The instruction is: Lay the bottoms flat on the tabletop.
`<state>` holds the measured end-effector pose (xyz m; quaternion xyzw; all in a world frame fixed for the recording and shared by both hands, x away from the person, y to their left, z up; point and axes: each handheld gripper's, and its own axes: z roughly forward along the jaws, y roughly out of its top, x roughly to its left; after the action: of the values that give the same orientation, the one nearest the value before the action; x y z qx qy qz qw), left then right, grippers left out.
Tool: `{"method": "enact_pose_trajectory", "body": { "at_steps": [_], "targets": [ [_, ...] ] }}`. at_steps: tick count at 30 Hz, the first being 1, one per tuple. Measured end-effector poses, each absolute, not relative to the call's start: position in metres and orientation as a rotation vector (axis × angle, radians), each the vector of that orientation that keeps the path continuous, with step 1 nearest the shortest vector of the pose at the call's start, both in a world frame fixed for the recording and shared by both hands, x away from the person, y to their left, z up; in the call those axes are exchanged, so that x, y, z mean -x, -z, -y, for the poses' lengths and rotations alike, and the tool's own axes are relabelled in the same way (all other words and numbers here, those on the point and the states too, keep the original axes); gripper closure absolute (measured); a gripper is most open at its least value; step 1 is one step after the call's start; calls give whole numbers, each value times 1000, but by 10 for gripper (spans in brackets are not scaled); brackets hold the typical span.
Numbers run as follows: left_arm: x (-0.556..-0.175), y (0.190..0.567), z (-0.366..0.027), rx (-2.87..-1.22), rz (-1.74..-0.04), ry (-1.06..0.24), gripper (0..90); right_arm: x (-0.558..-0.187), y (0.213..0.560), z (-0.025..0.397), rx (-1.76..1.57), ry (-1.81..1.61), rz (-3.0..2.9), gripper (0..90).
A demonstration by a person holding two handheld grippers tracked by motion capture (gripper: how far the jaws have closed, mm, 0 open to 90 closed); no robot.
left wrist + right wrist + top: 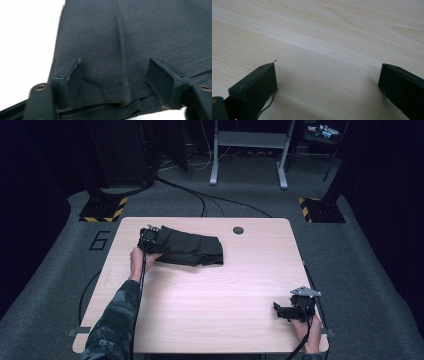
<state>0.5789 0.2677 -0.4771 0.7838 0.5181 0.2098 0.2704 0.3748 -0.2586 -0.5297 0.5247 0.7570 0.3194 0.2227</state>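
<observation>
Light wood table (210, 290) on grey carpet, dark room behind. Folded dark cloth (187, 248) sits in the upper left of the tabletop. Left gripper (150, 234) is over the cloth's left end, jaws spread wide with the fabric (120, 50) between them, not pinched. Right gripper (281, 310) rests at lower right, jaws apart over bare wood (324, 50)

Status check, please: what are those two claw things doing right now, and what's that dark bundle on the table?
Left gripper open, jaws astride folded dark garment. Right gripper open over bare table, near corner. Nothing in the way.
</observation>
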Motion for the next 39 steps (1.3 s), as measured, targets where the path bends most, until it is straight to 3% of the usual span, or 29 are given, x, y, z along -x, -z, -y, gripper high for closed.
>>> {"method": "enact_pose_trajectory", "body": {
  "at_steps": [1,3,9,39],
  "targets": [
    [-577,479,-268,-2112,-1402,-569,432,-375,530,259,-1450,-882,-2090,10],
    [-576,480,-267,-2109,-1401,-562,505,-375,530,259,-1450,-882,-2091,10],
    [-573,482,-260,-2134,-1399,-583,594,-375,530,259,-1451,-881,-2089,10],
    [-522,489,-253,-2101,-1283,-504,683,-374,530,258,-1455,-880,-2086,10]
  ]
}}
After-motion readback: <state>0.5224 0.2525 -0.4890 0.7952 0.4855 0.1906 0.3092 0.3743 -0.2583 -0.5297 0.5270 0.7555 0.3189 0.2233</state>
